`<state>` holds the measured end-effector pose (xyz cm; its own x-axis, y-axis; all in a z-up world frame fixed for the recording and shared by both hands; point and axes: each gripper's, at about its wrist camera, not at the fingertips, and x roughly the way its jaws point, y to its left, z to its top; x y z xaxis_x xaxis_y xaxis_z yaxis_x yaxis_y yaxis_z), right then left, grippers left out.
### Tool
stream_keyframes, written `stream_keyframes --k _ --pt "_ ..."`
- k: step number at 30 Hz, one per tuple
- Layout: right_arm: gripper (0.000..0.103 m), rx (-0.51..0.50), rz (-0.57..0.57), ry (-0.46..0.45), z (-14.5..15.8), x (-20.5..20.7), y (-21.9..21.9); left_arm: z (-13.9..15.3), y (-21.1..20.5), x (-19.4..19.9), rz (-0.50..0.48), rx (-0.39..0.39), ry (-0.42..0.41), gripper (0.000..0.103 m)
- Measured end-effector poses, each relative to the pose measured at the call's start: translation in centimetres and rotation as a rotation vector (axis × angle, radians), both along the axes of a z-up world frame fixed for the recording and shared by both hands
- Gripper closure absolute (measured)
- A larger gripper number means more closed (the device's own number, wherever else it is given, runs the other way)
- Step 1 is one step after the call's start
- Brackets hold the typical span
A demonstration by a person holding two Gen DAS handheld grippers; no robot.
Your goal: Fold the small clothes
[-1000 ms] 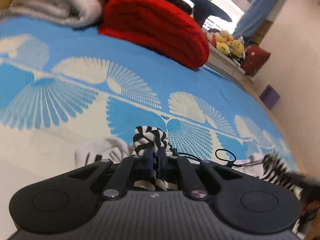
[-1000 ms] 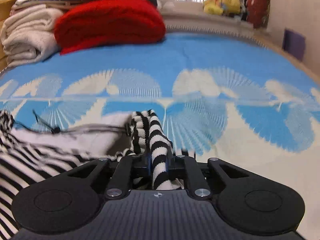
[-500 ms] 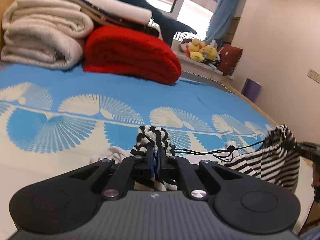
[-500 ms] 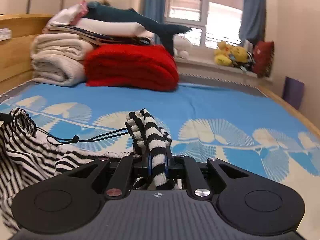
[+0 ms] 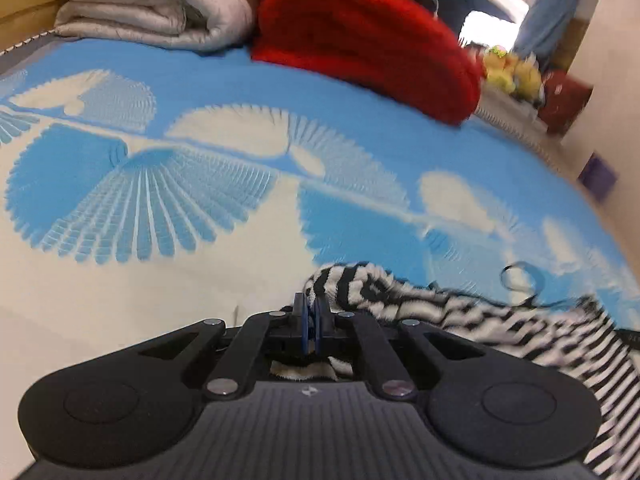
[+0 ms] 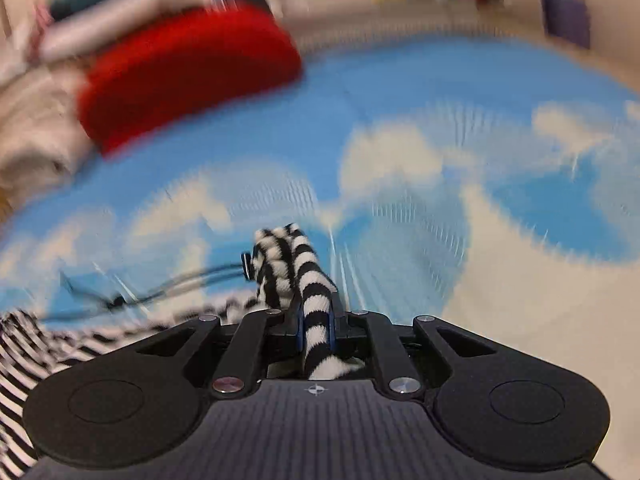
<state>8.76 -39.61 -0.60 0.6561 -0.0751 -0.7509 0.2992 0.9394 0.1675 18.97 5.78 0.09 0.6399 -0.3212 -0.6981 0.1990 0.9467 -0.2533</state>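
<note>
Garment: black-and-white striped garment (image 5: 460,312) low over the blue-and-cream fan-patterned bedspread (image 5: 200,128), stretched between the two grippers; whether it touches the cover cannot be told.
Long axis: in the left wrist view it runs from the jaws toward 3 o'clock; in the right wrist view (image 6: 280,264) toward 9 o'clock.
Left gripper (image 5: 310,312): jaws fully closed, pinching a striped edge.
Right gripper (image 6: 316,316): clamped on a thick striped fold that rises to 12 o'clock.
Drawstring: black cord (image 6: 160,284) trailing to 9 o'clock from the right-hand fold; its loop (image 5: 520,280) lies at 3 o'clock in the left view.
Hidden or unclear: garment type unresolved; lower cloth cut off by both gripper bodies; right view heavily motion-blurred.
Surroundings: red folded blanket (image 5: 368,36) at 12 o'clock, grey-white quilt (image 5: 160,8) at 11 o'clock, yellow plush toys (image 5: 512,72) at 2 o'clock; all well apart.
</note>
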Motion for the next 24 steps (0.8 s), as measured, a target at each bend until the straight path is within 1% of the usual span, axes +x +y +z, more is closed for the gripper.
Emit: stream_keyframes --k 2,3,5,6,7,8,9,10,11,12,13,15,16,18,19,21,23,24 --pt "0.090 -0.063 0.034 -0.013 0.2 0.3 0.6 0.5 -0.3 0.0 -0.007 0.014 -0.024 0.100" --pt "0.091 -0.059 0.028 -0.025 0.7 0.3 0.4 0.9 -0.3 -0.2 -0.003 0.007 -0.034 0.100" --pt "0.090 0.007 -0.019 -0.056 1.5 0.2 -0.8 1.0 0.3 -0.2 0.009 -0.028 -0.028 0.099" --pt "0.089 0.045 -0.044 -0.052 1.3 0.1 -1.5 0.9 0.5 -0.1 0.020 -0.038 -0.023 0.096" --pt "0.079 0.066 -0.066 -0.043 0.9 0.0 -1.9 0.9 0.5 -0.1 0.032 -0.045 -0.029 0.086" --pt "0.070 0.070 -0.091 -0.037 0.4 -0.2 -2.1 0.9 0.6 -0.2 0.040 -0.051 -0.037 0.065" --pt "0.060 0.070 -0.110 -0.035 0.1 -0.5 -2.2 1.4 0.7 -0.5 0.053 -0.052 -0.039 0.056" --pt "0.061 0.087 -0.107 -0.033 0.4 -0.4 -2.1 2.5 0.9 -0.9 0.058 -0.064 -0.053 0.042" --pt "0.061 0.121 -0.112 -0.039 1.2 -0.9 -2.5 3.5 1.3 -1.2 0.059 -0.081 -0.079 0.033" --pt "0.060 0.167 -0.126 -0.070 2.6 -1.9 -3.0 5.1 1.8 -1.9 0.070 -0.103 -0.109 0.027" --pt "0.058 0.210 -0.146 -0.118 4.1 -3.2 -3.6 6.6 2.4 -3.0 0.085 -0.125 -0.135 0.015" --pt "0.051 0.271 -0.187 -0.210 7.4 -6.7 -5.0 9.2 3.4 -5.4 0.086 -0.151 -0.169 0.014" --pt "0.050 0.268 -0.198 -0.219 8.5 -8.3 -5.3 10.2 3.8 -6.5 0.066 -0.149 -0.163 0.013" --pt "0.050 0.216 -0.213 -0.197 10.0 -12.0 -5.1 11.5 4.0 -8.4 0.043 -0.103 -0.105 0.012" --pt "0.049 0.189 -0.215 -0.171 10.0 -13.6 -4.6 11.8 4.1 -9.7 0.026 -0.076 -0.079 0.012" --pt "0.049 0.144 -0.212 -0.102 9.2 -16.4 -3.2 11.7 4.2 -12.6 -0.010 -0.044 -0.071 0.012" --pt "0.049 0.123 -0.183 -0.040 7.5 -18.3 -1.5 10.4 4.3 -15.7 -0.033 -0.023 -0.060 0.008" --pt "0.049 0.117 -0.165 -0.012 6.5 -18.9 -0.6 9.3 4.3 -16.7 -0.037 -0.025 -0.060 0.008"
